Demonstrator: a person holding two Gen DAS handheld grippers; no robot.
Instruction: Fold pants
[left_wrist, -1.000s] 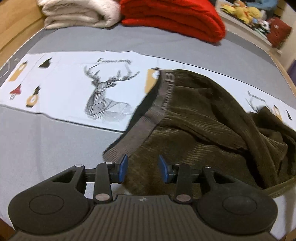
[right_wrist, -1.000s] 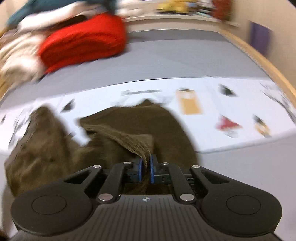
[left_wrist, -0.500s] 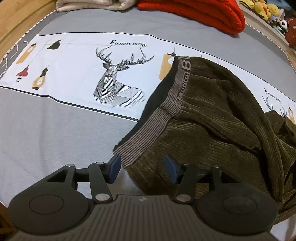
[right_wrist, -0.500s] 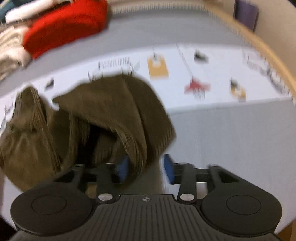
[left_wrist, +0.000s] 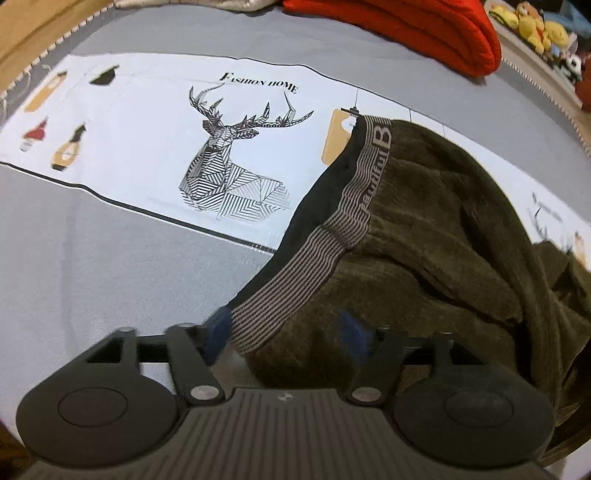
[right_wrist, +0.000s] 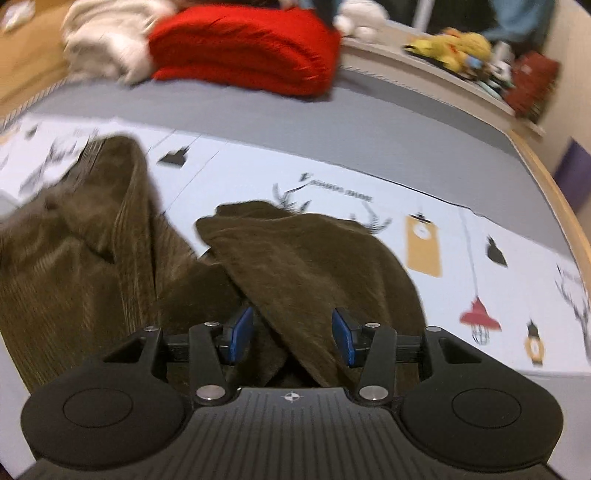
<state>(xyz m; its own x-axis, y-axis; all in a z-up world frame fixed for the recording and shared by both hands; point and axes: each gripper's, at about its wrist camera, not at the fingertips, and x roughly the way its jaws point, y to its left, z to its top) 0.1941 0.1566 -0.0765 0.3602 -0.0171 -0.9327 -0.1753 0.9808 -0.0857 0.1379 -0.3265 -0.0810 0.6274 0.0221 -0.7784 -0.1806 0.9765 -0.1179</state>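
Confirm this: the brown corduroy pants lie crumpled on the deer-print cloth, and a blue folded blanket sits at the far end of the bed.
Not quite. The folded blanket at the far end is red, not blue; both wrist views show it. The rest holds: the brown corduroy pants lie crumpled on the deer-print cloth.

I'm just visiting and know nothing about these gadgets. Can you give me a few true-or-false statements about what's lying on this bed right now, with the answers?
1. The pants are dark olive corduroy. True.
2. The pants lie neatly folded in a flat rectangle. False: they lie crumpled, with loose folds.
3. A deer drawing is printed on the white cloth beside the waistband. True.
4. The blanket at the far edge of the bed is blue. False: it is red.
5. The left gripper is clamped shut on the waistband. False: its jaws stand apart, astride the waistband's near end.
6. The right gripper is open over the pants. True.
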